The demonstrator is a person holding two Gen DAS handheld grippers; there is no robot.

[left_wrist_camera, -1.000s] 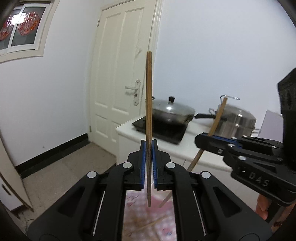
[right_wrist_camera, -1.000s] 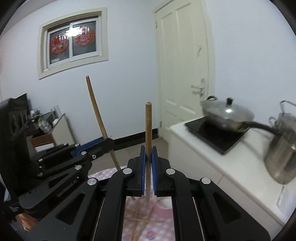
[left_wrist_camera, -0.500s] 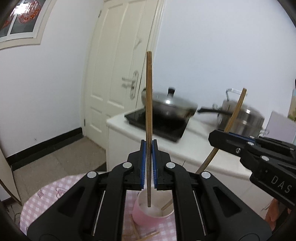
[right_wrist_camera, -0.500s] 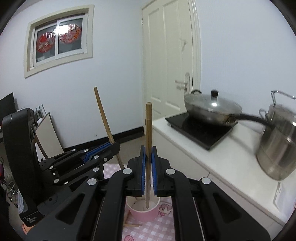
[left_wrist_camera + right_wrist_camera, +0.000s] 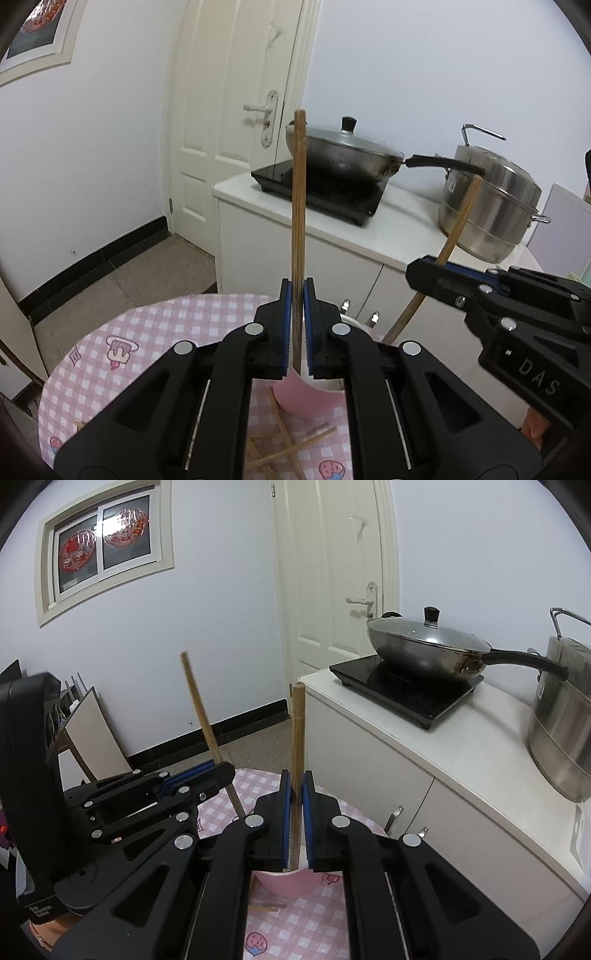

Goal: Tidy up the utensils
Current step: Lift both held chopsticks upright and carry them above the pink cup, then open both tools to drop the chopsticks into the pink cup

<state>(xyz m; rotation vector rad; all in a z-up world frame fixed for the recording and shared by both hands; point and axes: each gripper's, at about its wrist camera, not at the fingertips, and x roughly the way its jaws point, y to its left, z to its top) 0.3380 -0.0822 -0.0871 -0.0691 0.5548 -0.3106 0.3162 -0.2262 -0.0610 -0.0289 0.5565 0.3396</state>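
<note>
My left gripper (image 5: 297,328) is shut on an upright wooden chopstick (image 5: 298,206) whose lower end hangs over a pink cup (image 5: 308,400). My right gripper (image 5: 295,812) is shut on a second upright chopstick (image 5: 297,734), just above the same pink cup (image 5: 286,884). Each gripper shows in the other's view: the right one (image 5: 436,275) holds its chopstick (image 5: 460,225) slanted, and the left one (image 5: 218,771) holds its chopstick (image 5: 201,709) slanted. Several loose chopsticks (image 5: 288,448) lie on the pink checked tablecloth (image 5: 147,332) in front of the cup.
A white counter (image 5: 399,229) stands behind the round table, with an induction hob (image 5: 321,188), a lidded wok (image 5: 343,151) and a steel pot (image 5: 491,206). A white door (image 5: 229,110) is at the back. A board (image 5: 92,734) leans at the left.
Both grippers have tilted and moved down toward the table with their chopsticks. The pink cup and tablecloth have come up into view, and the chopstick tips now hang over the cup.
</note>
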